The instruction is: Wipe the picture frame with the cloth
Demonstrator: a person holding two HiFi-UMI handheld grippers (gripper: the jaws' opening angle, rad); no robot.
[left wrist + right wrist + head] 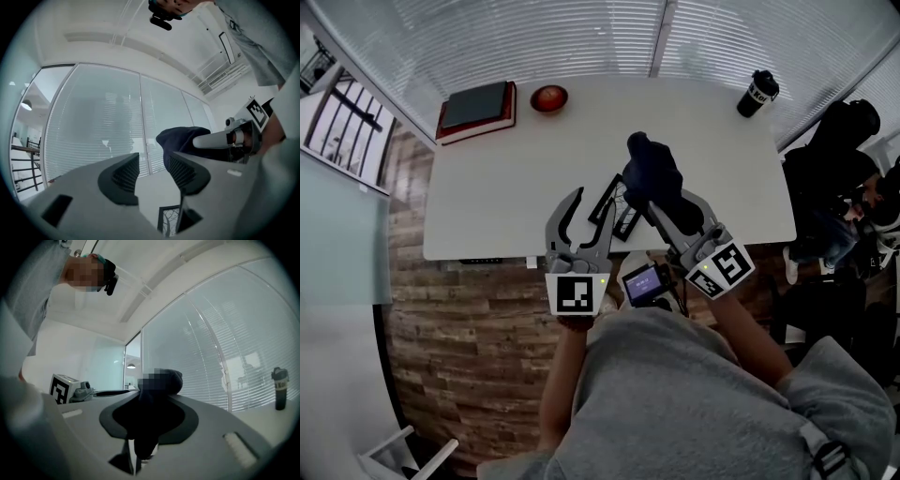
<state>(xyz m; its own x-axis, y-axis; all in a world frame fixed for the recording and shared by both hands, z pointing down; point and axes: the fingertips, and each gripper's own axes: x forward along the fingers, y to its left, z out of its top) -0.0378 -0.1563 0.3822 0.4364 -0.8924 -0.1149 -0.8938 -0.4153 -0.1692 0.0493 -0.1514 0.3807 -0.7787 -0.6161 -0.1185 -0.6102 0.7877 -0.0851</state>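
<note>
– Navy cloth [150,427]: which of your grippers has it?
– My right gripper [149,416]. Its jaws are clamped on the cloth, which bunches up above the pads and hangs a little way below them. I'm holding it above the near half of the white table [506,178], about mid-width.
– And the picture frame [168,220]?
– It's black, with a drawing of bare branches in it, over the table's near edge at about the middle. From my head it sits just beside the cloth, between my two grippers.
– Is your left gripper [152,166] on it?
– No grip that I can see. The ribbed pads stand apart with the tabletop showing through the gap. The frame shows low in that gap, close to the right-hand jaw. I can't tell whether its edge touches that jaw.
– How are the two grippers pointed?
– Both roughly level, out across the table towards the window blinds.
– Anything else on the table?
– A dark-covered book [476,108] at the far left corner, a small red bowl [548,97] on the far edge just right of that corner, and a black tumbler [757,94] at the far right corner. All three are well apart from the frame.
</note>
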